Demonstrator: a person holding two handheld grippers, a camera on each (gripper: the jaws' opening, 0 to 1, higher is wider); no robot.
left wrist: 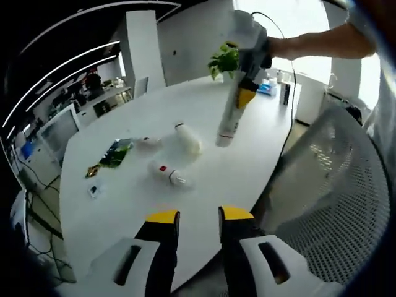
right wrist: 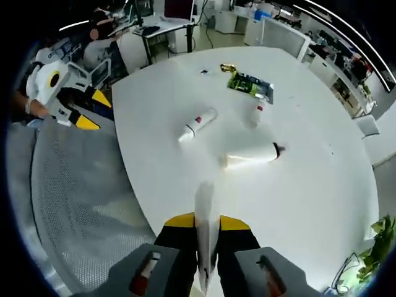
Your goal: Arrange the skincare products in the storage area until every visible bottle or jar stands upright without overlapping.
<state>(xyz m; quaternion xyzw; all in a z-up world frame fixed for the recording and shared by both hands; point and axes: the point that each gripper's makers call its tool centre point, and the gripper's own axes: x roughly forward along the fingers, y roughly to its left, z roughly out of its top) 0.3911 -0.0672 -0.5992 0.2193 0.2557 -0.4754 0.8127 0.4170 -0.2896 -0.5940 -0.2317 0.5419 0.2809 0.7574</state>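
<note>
Left gripper view has our left gripper (left wrist: 198, 218) low over the near edge of the white table (left wrist: 148, 111), its yellow-tipped jaws parted and gripping nothing. Across the table our right gripper (left wrist: 246, 93) hangs above the surface, clenched on a white tube (left wrist: 228, 124) that points down, its cap end just above the tabletop. Three more products lie on their sides in the middle of the table: a white bottle (left wrist: 189, 140), a small white bottle with a red label (left wrist: 168, 173) nearer us, and a smaller white piece (left wrist: 148, 142) beside a green packet (left wrist: 116, 153). A potted plant (left wrist: 223, 60) stands at the far edge. A mesh chair (left wrist: 334, 198) sits to the right.

Right gripper view shows the tube pinched between our jaws, and the three fallen bottles well apart.
</note>
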